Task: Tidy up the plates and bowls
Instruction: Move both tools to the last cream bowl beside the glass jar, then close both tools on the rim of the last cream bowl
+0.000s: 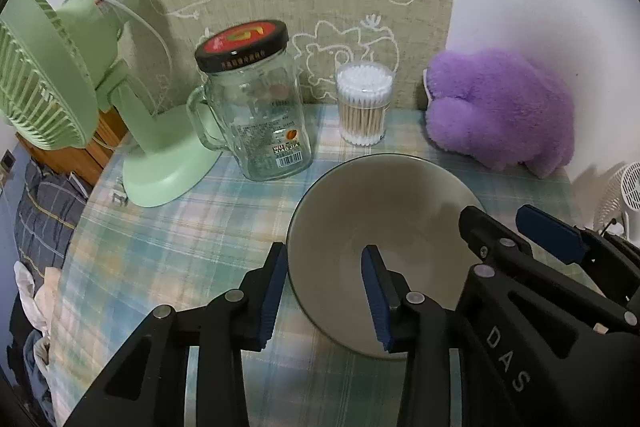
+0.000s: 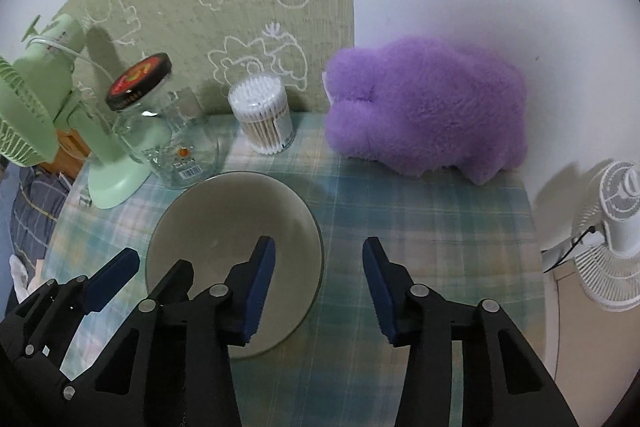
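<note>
A grey-beige bowl (image 1: 384, 211) stands upright on the plaid tablecloth; it also shows in the right wrist view (image 2: 224, 219). My left gripper (image 1: 326, 287) is open, its jaws straddling the bowl's left rim, one finger outside and one inside. My right gripper (image 2: 316, 287) is open, its jaws straddling the bowl's right rim, the left finger over the bowl and the right finger over the cloth. Each gripper shows in the other's view: the right one (image 1: 520, 231) and the left one (image 2: 140, 275). No plate is in view.
Behind the bowl stand a lidded glass jar (image 1: 260, 111), a cotton-swab tub (image 1: 364, 103), a green desk fan (image 1: 80, 87) and a purple plush toy (image 1: 504, 107). A white fan (image 2: 612, 227) stands off the table's right edge. The wall is close behind.
</note>
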A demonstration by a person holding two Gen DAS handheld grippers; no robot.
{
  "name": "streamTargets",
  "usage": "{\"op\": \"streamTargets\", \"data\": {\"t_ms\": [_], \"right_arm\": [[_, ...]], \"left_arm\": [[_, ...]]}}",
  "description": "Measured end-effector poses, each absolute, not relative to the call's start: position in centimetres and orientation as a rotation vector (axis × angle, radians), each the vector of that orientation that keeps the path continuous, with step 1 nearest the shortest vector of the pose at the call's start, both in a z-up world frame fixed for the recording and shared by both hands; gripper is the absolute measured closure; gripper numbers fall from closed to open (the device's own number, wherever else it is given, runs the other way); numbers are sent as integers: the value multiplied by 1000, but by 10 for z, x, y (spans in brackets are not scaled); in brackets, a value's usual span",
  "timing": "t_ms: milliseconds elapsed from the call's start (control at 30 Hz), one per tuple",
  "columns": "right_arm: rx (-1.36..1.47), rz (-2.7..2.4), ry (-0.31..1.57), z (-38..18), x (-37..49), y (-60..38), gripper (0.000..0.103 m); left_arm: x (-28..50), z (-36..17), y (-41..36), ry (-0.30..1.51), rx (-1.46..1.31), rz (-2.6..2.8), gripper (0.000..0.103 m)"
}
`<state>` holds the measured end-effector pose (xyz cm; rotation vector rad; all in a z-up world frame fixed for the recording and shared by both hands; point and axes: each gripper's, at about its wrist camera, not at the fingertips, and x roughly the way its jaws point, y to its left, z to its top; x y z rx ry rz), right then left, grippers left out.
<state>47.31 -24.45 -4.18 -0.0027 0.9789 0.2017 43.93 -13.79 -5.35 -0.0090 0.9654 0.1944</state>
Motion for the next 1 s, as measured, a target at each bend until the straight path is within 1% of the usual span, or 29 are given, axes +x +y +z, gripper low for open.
{"op": "streamTargets", "data": {"t_ms": [67,133,200,267,367,433,467,1000], "right_arm": [[-1,198,983,-47,479,-243,62],[5,199,983,-50,484,-243,64],[3,200,985,-52,488,-241,71],[2,205,989,-54,490,-240,72],[6,213,1001,-60,493,-236,83],[-5,204,997,-62,494,-233,85],[-10,197,988,-62,493,-233,87],[-11,170,997,-58,478,-242,88]], "left_arm": [[443,-55,-139,962,2,208,66],[447,-57,-138,966,5,215,69],[449,-60,-136,971,8,217,72],[451,-62,-134,976,12,219,75],[453,-67,-130,990,3,223,80],[454,-68,-129,991,2,228,82],[454,-68,-129,990,5,231,83],[437,-63,-140,1028,-10,194,84]]}}
